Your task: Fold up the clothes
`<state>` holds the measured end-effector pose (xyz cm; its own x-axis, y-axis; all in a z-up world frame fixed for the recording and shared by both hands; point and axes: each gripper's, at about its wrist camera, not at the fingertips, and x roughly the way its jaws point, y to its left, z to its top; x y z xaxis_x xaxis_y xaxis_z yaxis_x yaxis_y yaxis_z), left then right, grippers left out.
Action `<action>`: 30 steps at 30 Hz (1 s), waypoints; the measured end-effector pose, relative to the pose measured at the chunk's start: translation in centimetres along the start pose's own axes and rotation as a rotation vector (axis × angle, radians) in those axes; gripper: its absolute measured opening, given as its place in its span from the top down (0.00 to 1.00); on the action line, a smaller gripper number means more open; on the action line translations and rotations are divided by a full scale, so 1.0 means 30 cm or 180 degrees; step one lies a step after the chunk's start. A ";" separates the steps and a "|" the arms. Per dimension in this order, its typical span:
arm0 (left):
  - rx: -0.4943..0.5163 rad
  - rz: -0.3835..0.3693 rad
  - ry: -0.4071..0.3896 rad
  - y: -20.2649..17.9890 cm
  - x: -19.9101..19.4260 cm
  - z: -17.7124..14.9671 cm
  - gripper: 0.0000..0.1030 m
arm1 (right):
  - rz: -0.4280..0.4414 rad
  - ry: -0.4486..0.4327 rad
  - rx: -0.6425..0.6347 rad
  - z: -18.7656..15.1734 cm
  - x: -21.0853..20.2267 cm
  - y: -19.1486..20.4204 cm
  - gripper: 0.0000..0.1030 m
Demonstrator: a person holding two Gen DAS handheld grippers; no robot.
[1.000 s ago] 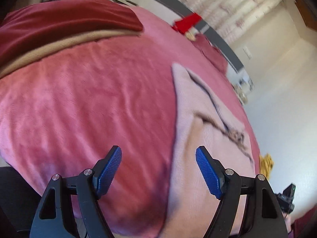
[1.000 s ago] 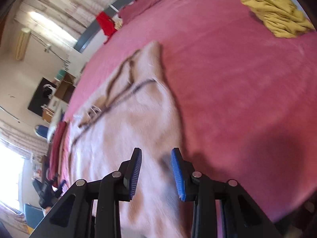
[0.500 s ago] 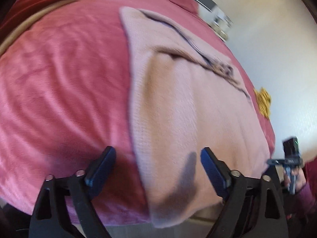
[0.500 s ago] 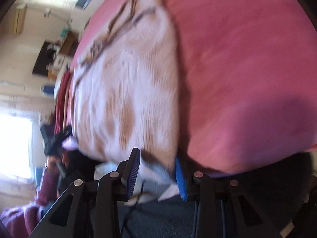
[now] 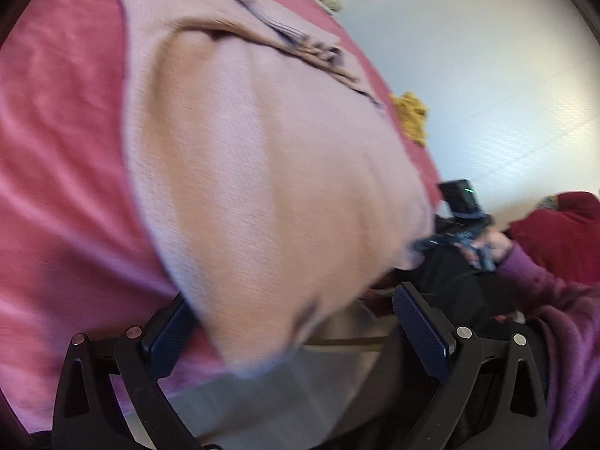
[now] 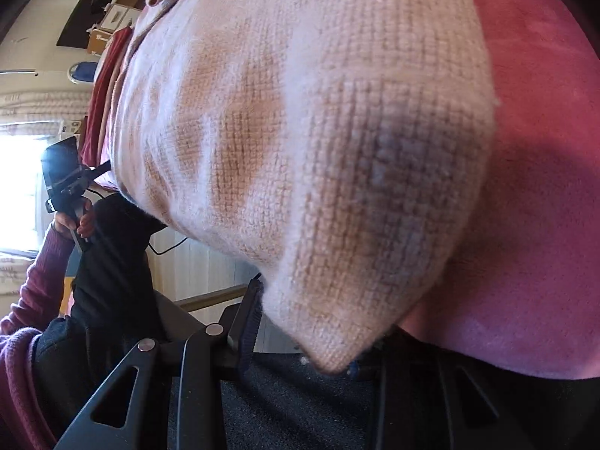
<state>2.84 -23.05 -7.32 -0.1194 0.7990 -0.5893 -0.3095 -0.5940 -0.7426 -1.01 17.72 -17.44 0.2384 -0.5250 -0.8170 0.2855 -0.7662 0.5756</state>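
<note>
Here, sweater [image 5: 262,172]: pale pink knit, spread on the pink bedcover [image 5: 56,187], its far end with a dark-edged neckline, its near hem hanging over the bed's near edge toward both grippers.
Left gripper [image 5: 296,330]: jaws spread wide; the near left corner of the hem droops between them, against the left pad, not yet pinched.
Right gripper [image 6: 300,322]: only the left blue pad shows beside the near right corner of the hem; the other pad is hidden behind the knit, so I cannot tell whether it grips.
Fold state: the far part looks to carry flaps laid across the chest, perhaps sleeves turned in, though blur keeps this uncertain; the body lies long and single from near to far.
Left to do, as a judgement: with both grippers at the near corners, a lengthwise fold toward the far end seems in hand; the sweater is not yet a compact stack.
Other clothes: a yellow garment [image 5: 410,116] crumpled on the far right of the bed, well apart; dark red fabric [image 6: 103,86] at the left edge.
Person: purple sleeve [image 5: 555,318] near right.
Writing: none readable; no brand or label legible on the knit or grippers.
</note>
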 end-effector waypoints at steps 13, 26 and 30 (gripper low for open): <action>0.0083 -0.0262 0.0626 -0.062 0.146 -0.027 0.03 | 0.0155 -0.0181 0.0040 0.021 -0.012 -0.029 0.64; 0.0999 0.0928 0.1726 -0.186 0.360 -0.124 0.95 | 0.0461 -0.0238 -0.0001 0.045 -0.047 -0.005 0.93; 0.0813 0.0255 0.1133 -0.218 0.180 -0.077 0.95 | 0.0773 -0.0296 -0.0020 0.053 -0.087 0.020 0.93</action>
<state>6.41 -15.07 -6.38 0.1658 0.6429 -0.7478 -0.5411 -0.5746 -0.6140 -2.94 18.04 -15.00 0.2145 -0.7252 -0.6542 0.2362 -0.6114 0.7552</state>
